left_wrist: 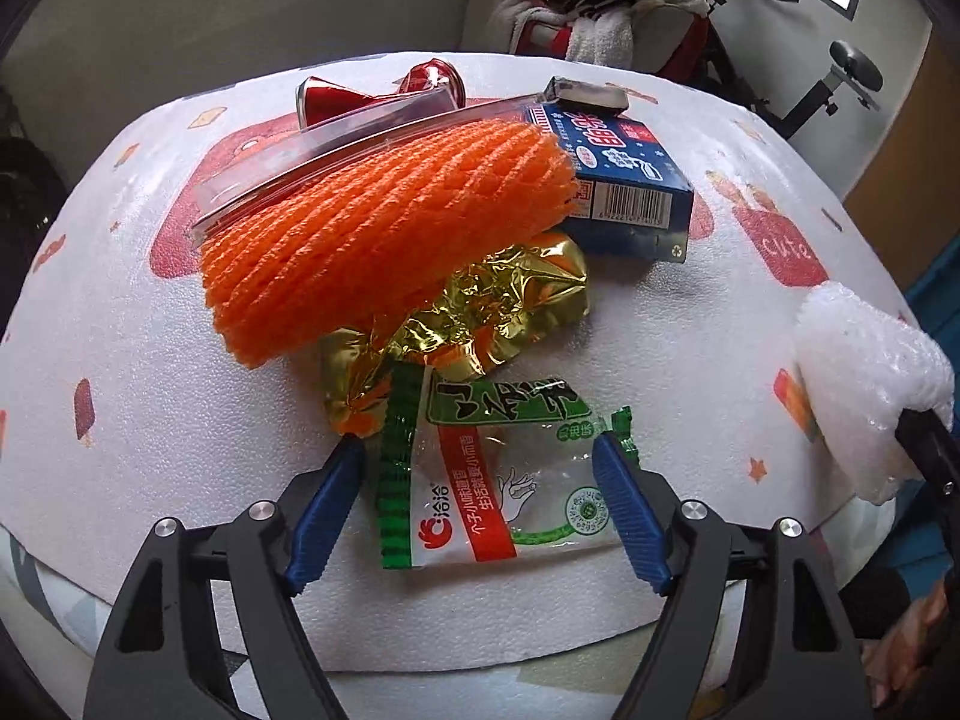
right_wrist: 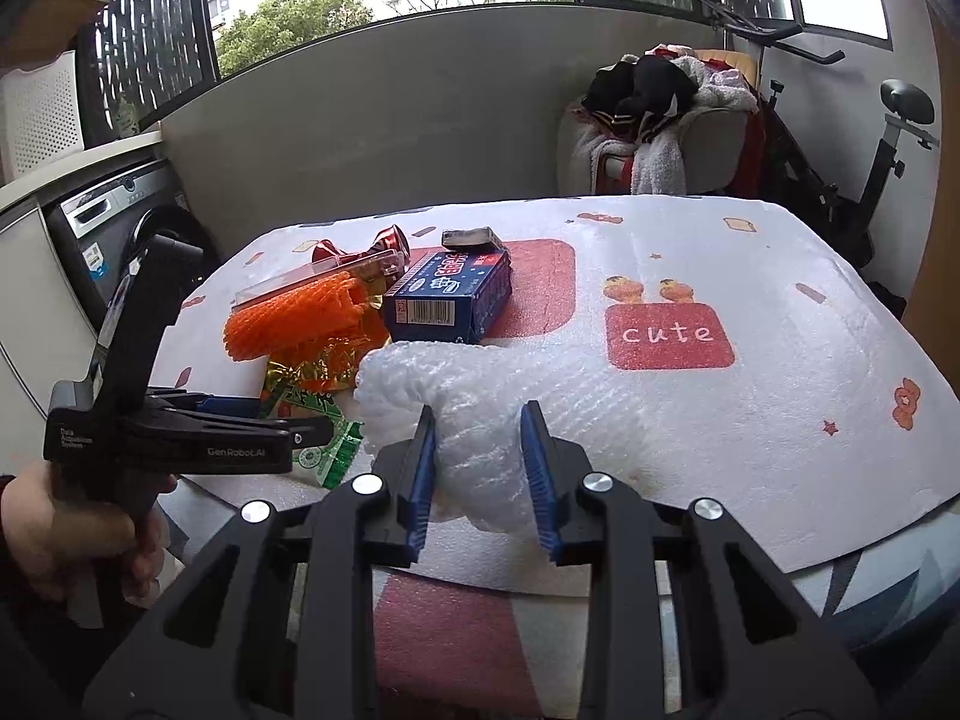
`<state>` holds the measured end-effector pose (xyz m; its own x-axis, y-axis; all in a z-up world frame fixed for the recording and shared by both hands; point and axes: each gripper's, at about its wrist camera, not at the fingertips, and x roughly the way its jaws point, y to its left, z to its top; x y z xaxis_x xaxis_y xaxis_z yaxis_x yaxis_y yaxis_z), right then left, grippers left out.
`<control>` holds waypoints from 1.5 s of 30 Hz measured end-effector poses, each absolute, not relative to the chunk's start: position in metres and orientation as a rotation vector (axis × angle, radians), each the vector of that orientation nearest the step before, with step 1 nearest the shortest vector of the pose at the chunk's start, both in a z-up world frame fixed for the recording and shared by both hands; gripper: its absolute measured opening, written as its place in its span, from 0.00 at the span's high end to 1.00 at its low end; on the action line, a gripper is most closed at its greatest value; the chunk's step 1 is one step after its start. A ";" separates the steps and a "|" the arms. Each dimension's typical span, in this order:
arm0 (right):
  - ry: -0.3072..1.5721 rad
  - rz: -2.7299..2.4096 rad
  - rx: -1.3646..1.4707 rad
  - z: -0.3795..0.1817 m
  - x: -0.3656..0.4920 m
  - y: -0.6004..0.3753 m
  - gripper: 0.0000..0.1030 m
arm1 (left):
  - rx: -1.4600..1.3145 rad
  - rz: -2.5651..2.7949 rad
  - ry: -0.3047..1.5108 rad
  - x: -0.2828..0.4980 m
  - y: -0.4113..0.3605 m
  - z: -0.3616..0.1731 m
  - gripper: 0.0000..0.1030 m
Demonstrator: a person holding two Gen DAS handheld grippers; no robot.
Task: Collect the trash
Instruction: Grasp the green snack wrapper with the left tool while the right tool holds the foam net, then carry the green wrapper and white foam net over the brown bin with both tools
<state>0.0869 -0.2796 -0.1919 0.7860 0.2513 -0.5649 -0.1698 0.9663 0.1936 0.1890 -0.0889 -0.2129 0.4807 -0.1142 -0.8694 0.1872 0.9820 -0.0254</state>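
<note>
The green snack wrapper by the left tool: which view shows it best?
Left wrist view. The green snack wrapper lies flat and nearly whole between the open fingers of the left tool, print readable. In the right wrist view only a green corner shows beyond the left tool.

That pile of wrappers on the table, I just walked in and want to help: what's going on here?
A person with a gripper in each hand is clearing trash. The right gripper is shut on a wad of bubble wrap. The left gripper is open, its fingers either side of a clear and green snack wrapper. Behind it, not yet picked up, lie a gold foil wrapper, orange foam netting, a blue carton, a clear plastic tray and a crushed red can.
</note>
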 end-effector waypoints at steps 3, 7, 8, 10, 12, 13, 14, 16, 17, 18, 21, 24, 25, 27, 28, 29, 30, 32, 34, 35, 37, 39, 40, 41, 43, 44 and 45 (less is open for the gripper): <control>0.627 0.231 0.141 -0.192 0.086 -0.281 0.70 | 0.097 -0.160 1.035 0.185 -0.093 -0.214 0.29; 0.624 0.230 0.147 -0.191 0.086 -0.282 0.70 | 0.090 -0.146 1.028 0.181 -0.086 -0.208 0.70; 0.624 0.230 0.148 -0.191 0.085 -0.282 0.70 | 0.071 -0.158 1.035 0.180 -0.082 -0.207 0.89; 0.622 0.231 0.150 -0.190 0.084 -0.282 0.70 | 0.060 -0.189 1.034 0.175 -0.077 -0.204 0.94; 0.620 0.233 0.150 -0.189 0.082 -0.281 0.70 | 0.084 -0.217 1.022 0.168 -0.075 -0.202 0.96; 0.618 0.234 0.150 -0.188 0.081 -0.281 0.70 | 0.087 -0.229 1.015 0.164 -0.074 -0.201 0.97; 0.616 0.236 0.150 -0.187 0.079 -0.280 0.70 | 0.082 -0.238 1.013 0.161 -0.071 -0.199 0.98; 0.613 0.241 0.147 -0.185 0.076 -0.279 0.70 | 0.060 -0.257 1.004 0.153 -0.064 -0.193 0.98; 0.611 0.243 0.146 -0.184 0.074 -0.278 0.70 | 0.054 -0.262 0.997 0.150 -0.061 -0.190 0.98; 0.610 0.246 0.144 -0.182 0.072 -0.277 0.70 | 0.044 -0.267 0.986 0.145 -0.057 -0.185 0.98; 0.603 0.261 0.136 -0.176 0.064 -0.273 0.70 | 0.024 -0.287 0.945 0.128 -0.049 -0.169 0.98; 0.599 0.279 0.128 -0.169 0.054 -0.268 0.70 | 0.042 -0.304 0.903 0.107 -0.043 -0.153 0.98; 0.599 0.287 0.128 -0.166 0.050 -0.266 0.70 | 0.053 -0.307 0.889 0.100 -0.042 -0.149 0.98; 0.600 0.306 0.125 -0.161 0.042 -0.262 0.70 | 0.069 -0.311 0.868 0.086 -0.038 -0.141 0.98; 0.601 0.316 0.123 -0.159 0.037 -0.260 0.70 | 0.073 -0.314 0.858 0.078 -0.035 -0.138 0.98; 0.604 0.327 0.122 -0.157 0.033 -0.257 0.70 | 0.077 -0.315 0.849 0.071 -0.033 -0.135 0.98; 0.609 0.339 0.124 -0.155 0.028 -0.255 0.70 | 0.080 -0.316 0.841 0.065 -0.030 -0.132 0.98; 0.628 0.368 0.139 -0.151 0.020 -0.250 0.70 | 0.083 -0.320 0.826 0.052 -0.026 -0.128 0.98; 0.659 0.405 0.172 -0.149 0.011 -0.246 0.70 | 0.086 -0.324 0.809 0.038 -0.021 -0.123 0.98; 0.673 0.421 0.187 -0.147 0.007 -0.244 0.70 | 0.089 -0.325 0.802 0.033 -0.019 -0.121 0.98; 0.699 0.455 0.208 -0.146 -0.002 -0.239 0.70 | 0.094 -0.326 0.785 0.020 -0.015 -0.117 0.98; 0.726 0.475 0.198 -0.146 -0.011 -0.230 0.70 | 0.096 -0.321 0.772 0.008 -0.010 -0.115 0.98; 0.743 0.483 0.189 -0.148 -0.015 -0.226 0.70 | 0.092 -0.319 0.769 0.003 -0.007 -0.114 0.98; 0.761 0.494 0.190 -0.149 -0.019 -0.221 0.70 | 0.084 -0.318 0.768 -0.001 -0.004 -0.114 0.98; 0.799 0.518 0.209 -0.152 -0.026 -0.215 0.70 | 0.069 -0.311 0.765 -0.010 0.002 -0.114 0.98; 0.817 0.529 0.218 -0.154 -0.028 -0.212 0.70 | 0.062 -0.309 0.763 -0.015 0.005 -0.115 0.98; 0.834 0.538 0.222 -0.155 -0.031 -0.210 0.70 | 0.055 -0.309 0.762 -0.019 0.008 -0.115 0.98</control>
<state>-0.0315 -0.2096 -0.1547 0.5485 0.5351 -0.6425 -0.3652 0.8445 0.3916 -0.0186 0.0076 -0.1151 0.6810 -0.2551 -0.6864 0.2949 0.9535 -0.0618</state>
